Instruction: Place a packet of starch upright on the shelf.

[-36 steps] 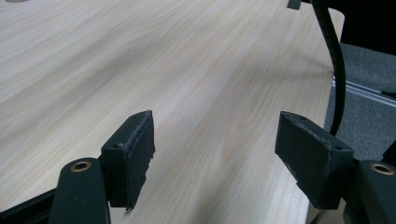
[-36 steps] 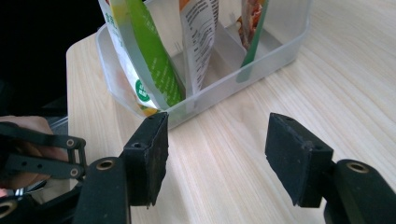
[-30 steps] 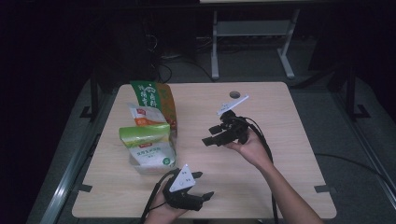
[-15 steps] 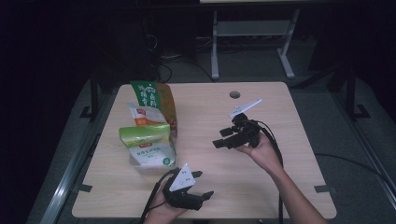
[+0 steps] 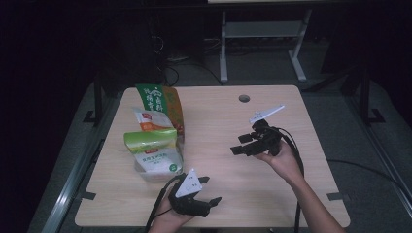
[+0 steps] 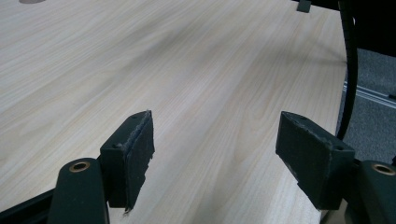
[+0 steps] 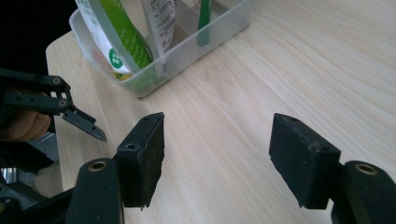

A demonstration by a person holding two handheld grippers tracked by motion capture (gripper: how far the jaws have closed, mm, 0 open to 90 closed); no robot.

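Note:
A clear plastic bin (image 5: 145,173) stands at the table's left side with three snack bags upright in it: a tall green one (image 5: 158,99), a white and orange one (image 5: 149,120) and a green and white one (image 5: 154,148). My left gripper (image 5: 210,189) rests near the front edge, just right of the bin, open over bare wood (image 6: 215,154). My right gripper (image 5: 238,144) hovers right of centre, pointing left toward the bin, open with nothing between its jaws (image 7: 217,149). The right gripper view takes in the bin (image 7: 187,46) and the left gripper (image 7: 70,114).
The light wooden table (image 5: 218,121) has a round cable hole (image 5: 244,98) near its far edge. A black cable (image 6: 348,70) trails past the table's edge. A metal stand (image 5: 262,39) sits on the dark floor behind the table.
The right gripper has drifted to the right and a little toward the near edge, away from the bin. The left gripper has stayed where it was.

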